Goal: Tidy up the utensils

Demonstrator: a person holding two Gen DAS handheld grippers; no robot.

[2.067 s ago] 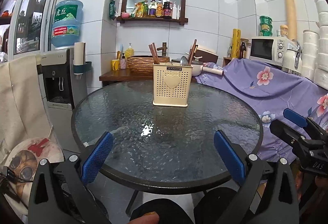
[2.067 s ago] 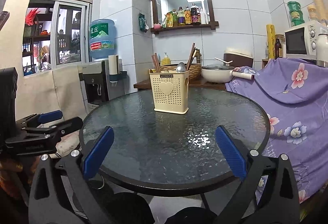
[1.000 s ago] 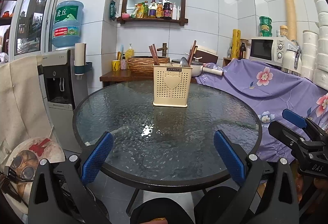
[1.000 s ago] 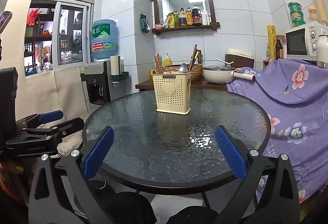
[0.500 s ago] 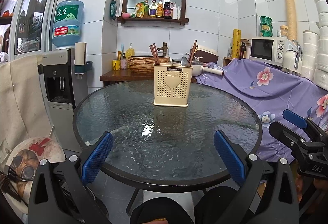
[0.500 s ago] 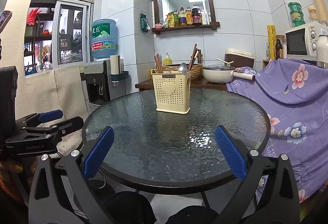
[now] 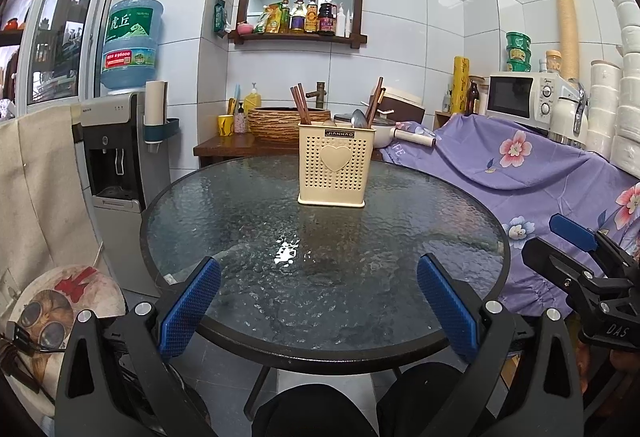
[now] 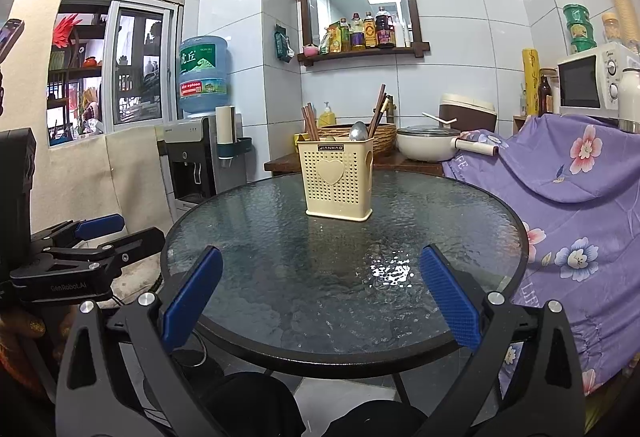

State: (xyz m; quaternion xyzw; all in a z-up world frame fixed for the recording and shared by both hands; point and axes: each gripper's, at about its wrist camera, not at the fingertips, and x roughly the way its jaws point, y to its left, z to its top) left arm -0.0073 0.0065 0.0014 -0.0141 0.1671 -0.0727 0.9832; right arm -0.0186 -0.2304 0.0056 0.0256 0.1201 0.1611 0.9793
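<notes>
A white-tiled kitchen is seen; on the round glass counter (image 7: pixel 400 237) stands a perforated utensil caddy (image 7: pixel 337 163) with chopsticks (image 7: pixel 301 104) and spoon (image 8: pixel 357 130) inside — light, stiff, slippery, best taken by their upper ends. Both the left gripper (image 7: pixel 320 301) and right gripper (image 8: pixel 320 297) are held with jaws apart, empty, well short of the caddy.

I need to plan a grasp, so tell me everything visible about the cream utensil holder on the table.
The utensil holder is a cream plastic box, upright on the glass table, toward its far side. Its walls are perforated, with a raised heart and a dark label on the front. Brown chopsticks and a metal spoon stick out. Neither gripper touches it.
</notes>
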